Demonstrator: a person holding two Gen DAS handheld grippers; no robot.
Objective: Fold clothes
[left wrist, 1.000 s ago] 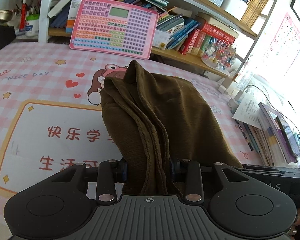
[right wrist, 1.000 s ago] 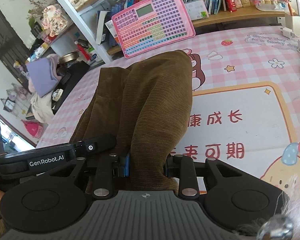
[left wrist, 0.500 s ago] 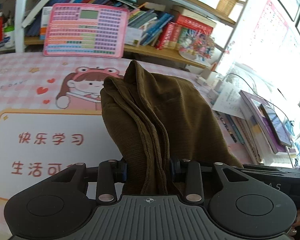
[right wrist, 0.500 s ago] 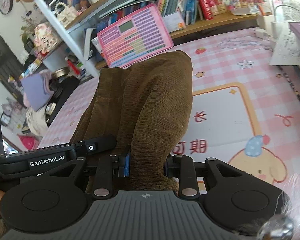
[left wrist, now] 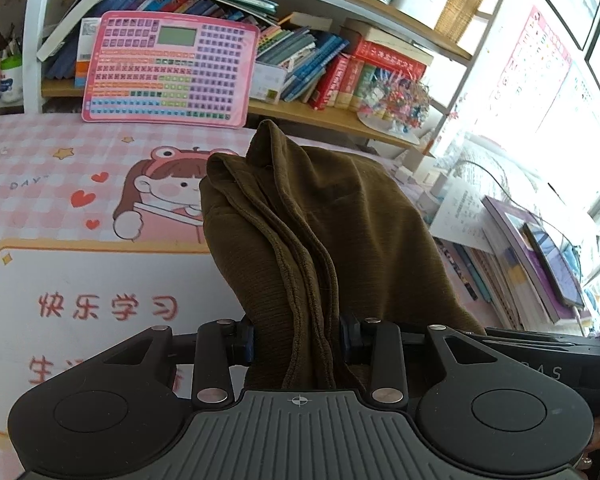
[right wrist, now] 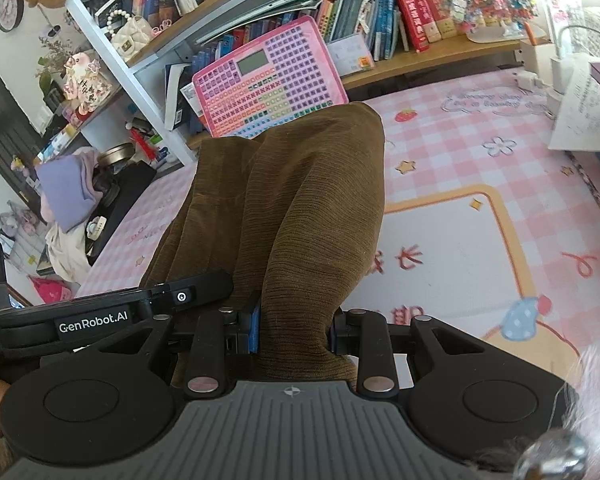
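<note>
An olive-brown ribbed garment (left wrist: 324, 216) hangs bunched above the pink checked desk mat (left wrist: 60, 208), held up by both grippers side by side. My left gripper (left wrist: 298, 340) is shut on a thick bundle of its folded edges. In the right wrist view the same garment (right wrist: 300, 208) drapes forward over the mat (right wrist: 480, 184), and my right gripper (right wrist: 294, 330) is shut on another part of it. The other gripper's black body shows at the edge of each view. The fingertips are buried in the cloth.
A pink keypad toy (left wrist: 168, 72) leans against a bookshelf (left wrist: 340, 76) at the back of the desk. Stacked books and papers (left wrist: 532, 256) lie along the right edge. A pile of clothes and clutter (right wrist: 68, 196) sits off the desk's left side.
Both grippers, still holding the garment, have tilted and lifted, so the shelf and keypad toy sit lower and larger in view. The hold on the cloth is unchanged.
</note>
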